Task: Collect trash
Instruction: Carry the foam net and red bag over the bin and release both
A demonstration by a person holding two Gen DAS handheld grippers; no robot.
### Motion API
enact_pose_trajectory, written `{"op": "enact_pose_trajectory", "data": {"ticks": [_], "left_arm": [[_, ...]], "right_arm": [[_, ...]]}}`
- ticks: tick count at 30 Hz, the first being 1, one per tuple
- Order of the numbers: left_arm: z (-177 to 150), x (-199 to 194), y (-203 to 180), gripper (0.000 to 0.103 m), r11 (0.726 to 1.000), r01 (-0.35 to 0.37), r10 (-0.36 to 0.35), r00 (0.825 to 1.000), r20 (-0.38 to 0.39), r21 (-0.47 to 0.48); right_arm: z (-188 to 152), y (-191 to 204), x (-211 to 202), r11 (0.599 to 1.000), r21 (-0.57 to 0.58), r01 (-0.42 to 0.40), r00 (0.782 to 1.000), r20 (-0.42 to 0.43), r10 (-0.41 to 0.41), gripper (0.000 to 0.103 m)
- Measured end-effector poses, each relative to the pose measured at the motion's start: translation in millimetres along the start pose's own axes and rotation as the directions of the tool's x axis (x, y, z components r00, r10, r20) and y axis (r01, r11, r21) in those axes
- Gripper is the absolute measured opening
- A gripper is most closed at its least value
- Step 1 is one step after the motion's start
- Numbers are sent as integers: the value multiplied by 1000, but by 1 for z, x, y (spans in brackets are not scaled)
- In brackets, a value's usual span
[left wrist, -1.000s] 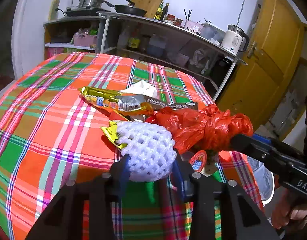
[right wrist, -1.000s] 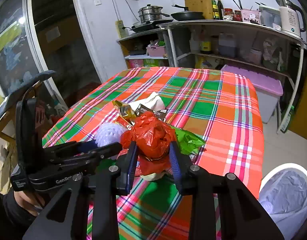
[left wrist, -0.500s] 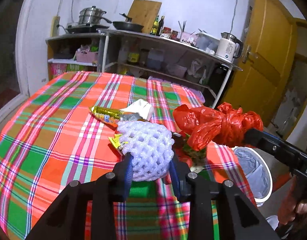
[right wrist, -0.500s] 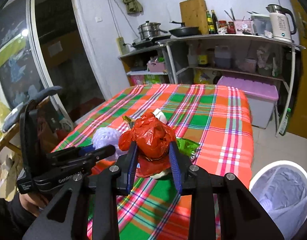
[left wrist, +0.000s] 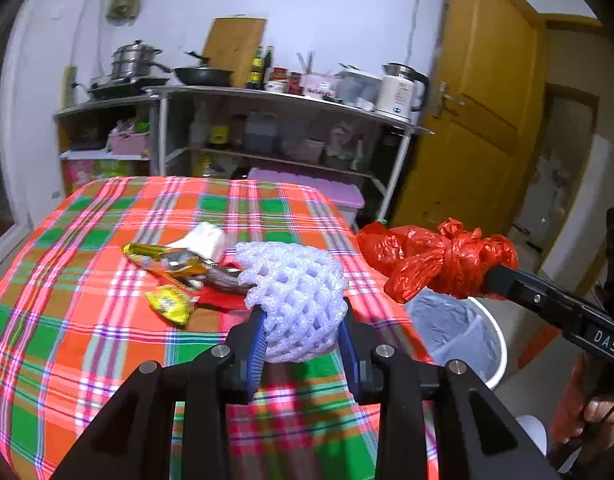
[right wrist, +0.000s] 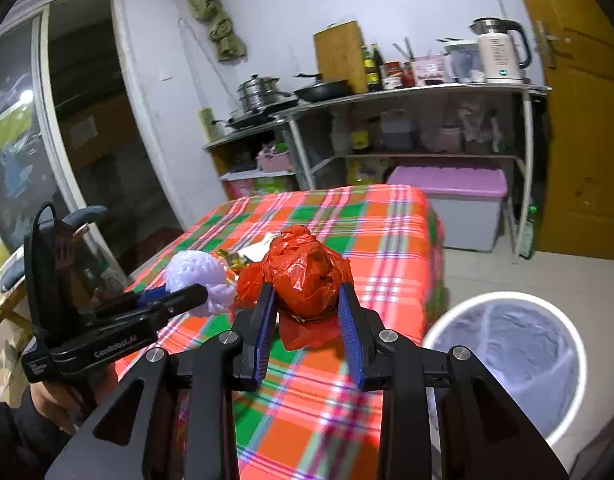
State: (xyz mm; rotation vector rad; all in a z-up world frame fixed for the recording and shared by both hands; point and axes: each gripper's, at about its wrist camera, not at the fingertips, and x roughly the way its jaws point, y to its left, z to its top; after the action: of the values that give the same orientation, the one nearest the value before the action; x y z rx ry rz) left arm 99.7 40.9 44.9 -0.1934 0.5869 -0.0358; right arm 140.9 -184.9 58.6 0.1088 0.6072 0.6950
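My left gripper (left wrist: 301,326) is shut on a white foam fruit net (left wrist: 297,296) and holds it above the plaid table (left wrist: 67,320). My right gripper (right wrist: 307,308) is shut on a knotted red plastic bag (right wrist: 307,272), lifted near the table's right edge; the bag also shows in the left wrist view (left wrist: 435,260). The foam net also shows in the right wrist view (right wrist: 197,276). Yellow snack wrappers (left wrist: 171,264), a small yellow packet (left wrist: 169,304) and a white crumpled tissue (left wrist: 205,238) lie on the table. A white bin with a grey liner (right wrist: 511,364) stands on the floor to the right, also in the left wrist view (left wrist: 459,332).
A metal shelf unit (left wrist: 267,120) with pots, bottles and a kettle (left wrist: 399,88) stands behind the table. A purple-lidded box (right wrist: 463,204) sits under it. A yellow door (left wrist: 479,112) is at the right.
Both grippers have risen and pulled back from the table with the foam net and the red bag. The bin has come into fuller view at the right.
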Motion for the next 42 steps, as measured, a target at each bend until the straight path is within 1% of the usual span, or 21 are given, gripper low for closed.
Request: {"op": "enact_pose_trajectory", "data": {"ticks": [7,11,18,22,29,35,38,41,42], "left_arm": [[0,5,-44,33,995,73,-73,997,-12,67],[-3,12,-69,33,987,124,-121,992,-30,103],[-12,34,-105,33,970,194,-184,980,-80,145],[-17,48,-121,33,962,221,-205,973,-109,161],[-28,79,-147,33,945,268,-237,956,-173,189],[-40,106,-164,34,938,284,-236,943,-234,200],[-46,121,-169,34,934,296,-238,934,-267,202],[-51,132,-174,37,931,302,-236,926,-295,203],[-52,137,-175,38,930,309,-239,921,-309,199]], "right_arm": [[-9,-25,-33,997,40,71,997,31,-73,32],[-16,-41,-49,991,65,117,992,36,-119,32],[-33,-73,-66,974,124,191,981,13,-194,32],[-43,-91,-71,961,155,227,973,-7,-229,32],[-59,-121,-65,943,200,264,964,-61,-257,32],[-71,-142,-57,929,226,293,956,-105,-276,32],[-79,-154,-53,922,238,305,951,-130,-281,33],[-84,-163,-45,917,245,316,946,-159,-284,33],[-85,-164,-43,915,246,320,944,-167,-285,33]]}}
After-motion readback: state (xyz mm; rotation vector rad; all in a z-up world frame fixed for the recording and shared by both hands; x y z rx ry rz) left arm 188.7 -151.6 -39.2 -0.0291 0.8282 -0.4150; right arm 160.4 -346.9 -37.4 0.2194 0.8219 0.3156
